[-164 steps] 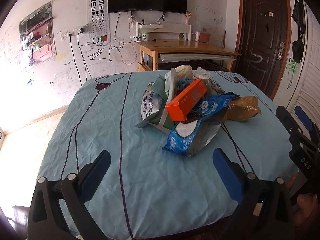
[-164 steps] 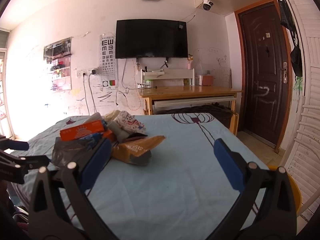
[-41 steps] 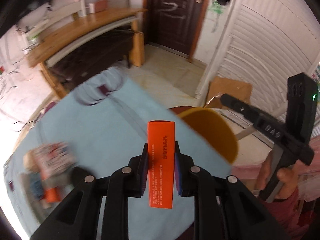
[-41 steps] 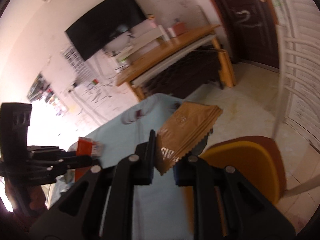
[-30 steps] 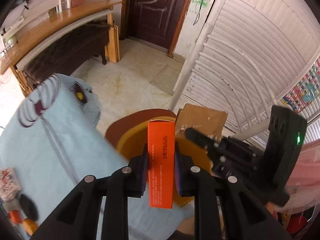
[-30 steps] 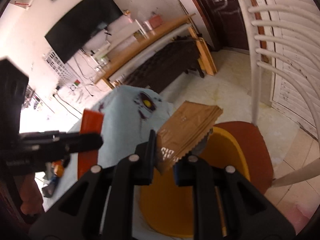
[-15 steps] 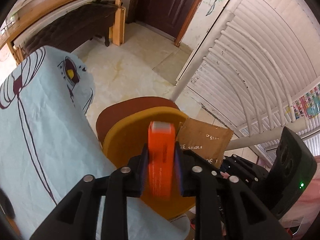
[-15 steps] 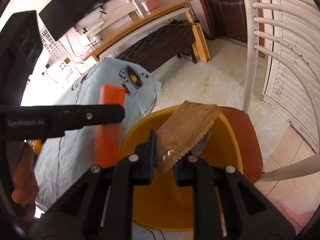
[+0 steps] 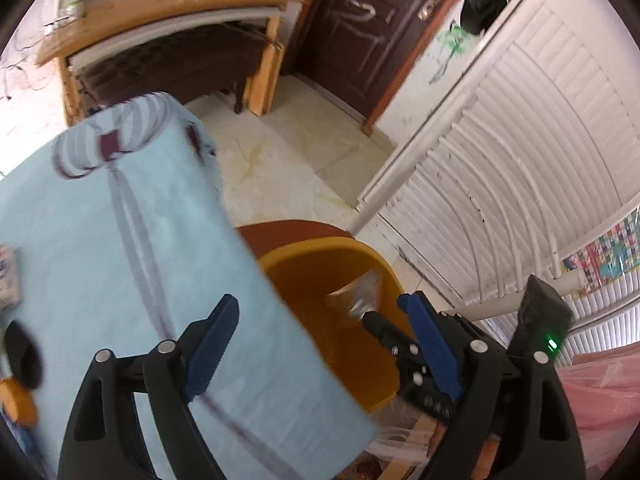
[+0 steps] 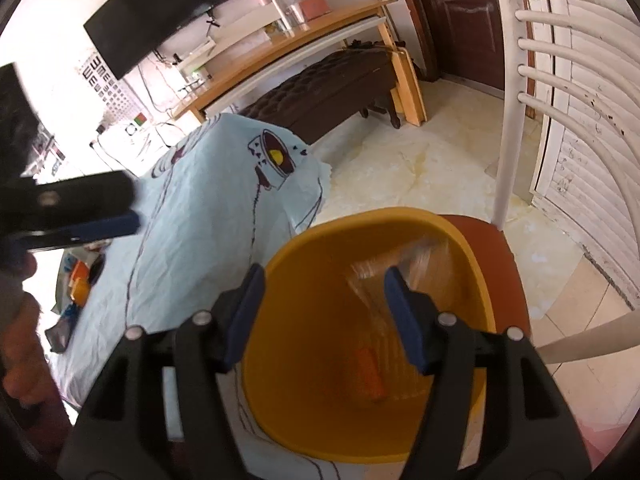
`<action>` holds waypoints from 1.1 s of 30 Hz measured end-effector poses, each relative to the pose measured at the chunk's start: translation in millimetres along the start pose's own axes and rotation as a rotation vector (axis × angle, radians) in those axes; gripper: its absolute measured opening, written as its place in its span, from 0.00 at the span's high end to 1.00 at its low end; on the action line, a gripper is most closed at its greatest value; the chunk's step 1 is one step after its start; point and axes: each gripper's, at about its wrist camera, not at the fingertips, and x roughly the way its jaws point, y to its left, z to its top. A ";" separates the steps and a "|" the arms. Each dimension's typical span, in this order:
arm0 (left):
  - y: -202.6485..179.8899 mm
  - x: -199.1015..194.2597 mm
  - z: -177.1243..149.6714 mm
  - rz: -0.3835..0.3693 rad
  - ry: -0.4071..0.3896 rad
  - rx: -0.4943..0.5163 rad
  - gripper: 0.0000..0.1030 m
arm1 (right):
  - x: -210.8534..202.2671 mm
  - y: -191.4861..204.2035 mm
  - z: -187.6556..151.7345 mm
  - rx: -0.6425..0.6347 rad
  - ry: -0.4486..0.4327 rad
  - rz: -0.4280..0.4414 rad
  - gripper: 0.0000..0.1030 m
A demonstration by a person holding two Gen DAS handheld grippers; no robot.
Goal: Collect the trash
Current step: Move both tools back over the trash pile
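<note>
A yellow bin [image 10: 280, 276] stands on a brown chair seat [image 10: 508, 268] beside the table. My right gripper [image 10: 324, 316] is open right above the bin. A brown wrapper [image 10: 396, 276], blurred, falls inside the bin, and an orange box [image 10: 370, 372], also blurred, lies deeper in it. My left gripper [image 9: 320, 344] is open and empty over the table's edge, next to the bin [image 9: 312, 252]. The wrapper [image 9: 356, 296] shows there too. Leftover trash [image 10: 78, 284] lies on the table far to the left.
The table has a light blue cloth [image 9: 100, 260]. A white slatted chair back [image 10: 516, 80] rises behind the bin. White shutters [image 9: 520, 140], a dark door [image 9: 360, 28] and a wooden desk [image 9: 160, 12] stand around the tiled floor [image 9: 288, 152].
Both grippers have opened. The orange box has left my left gripper and the brown wrapper has left my right gripper; both have dropped into the yellow bin.
</note>
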 end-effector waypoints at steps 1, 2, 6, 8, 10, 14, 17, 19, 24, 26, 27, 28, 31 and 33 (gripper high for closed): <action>2.5 -7.8 -2.2 0.005 -0.015 -0.004 0.18 | 2.5 1.9 -0.9 -0.013 0.012 -0.021 0.39; 6.5 -18.7 -4.7 0.018 -0.038 -0.009 0.15 | 4.4 3.1 -2.1 -0.025 0.020 -0.046 0.33; 32.0 -68.4 -14.9 0.102 -0.162 -0.037 0.07 | 1.3 4.4 -4.1 -0.024 0.013 -0.058 0.31; 47.8 -91.4 -21.9 0.128 -0.213 -0.050 0.07 | -3.0 7.8 -2.1 -0.028 -0.003 -0.050 0.31; 63.4 -106.0 -27.2 0.156 -0.240 -0.067 0.07 | -7.3 16.2 0.5 -0.047 -0.016 -0.044 0.31; 95.0 -135.5 -35.5 0.213 -0.254 -0.104 0.07 | -11.9 40.2 4.7 -0.075 -0.036 -0.012 0.31; 112.7 -150.0 -44.3 0.259 -0.260 -0.100 0.07 | -13.0 62.4 9.6 -0.087 -0.045 0.030 0.31; 128.1 -158.3 -50.4 0.302 -0.258 -0.104 0.07 | -14.8 82.4 14.0 -0.113 -0.049 0.058 0.31; 177.5 -183.0 -71.2 0.323 -0.264 -0.173 0.07 | -14.6 135.0 17.7 -0.181 -0.046 0.134 0.31; 191.6 -189.4 -75.8 0.332 -0.262 -0.192 0.07 | -10.9 155.9 17.7 -0.209 -0.034 0.164 0.31; 198.6 -191.6 -77.5 0.335 -0.259 -0.202 0.07 | -9.0 163.8 16.8 -0.220 -0.027 0.176 0.31; 208.0 -194.8 -81.9 0.336 -0.254 -0.214 0.07 | -6.4 173.8 15.9 -0.232 -0.017 0.191 0.31; 233.5 -200.3 -87.8 0.341 -0.242 -0.245 0.07 | 0.7 199.0 14.2 -0.265 0.010 0.224 0.31; 250.5 -202.9 -92.9 0.336 -0.231 -0.283 0.07 | 5.1 215.7 13.5 -0.286 0.027 0.243 0.31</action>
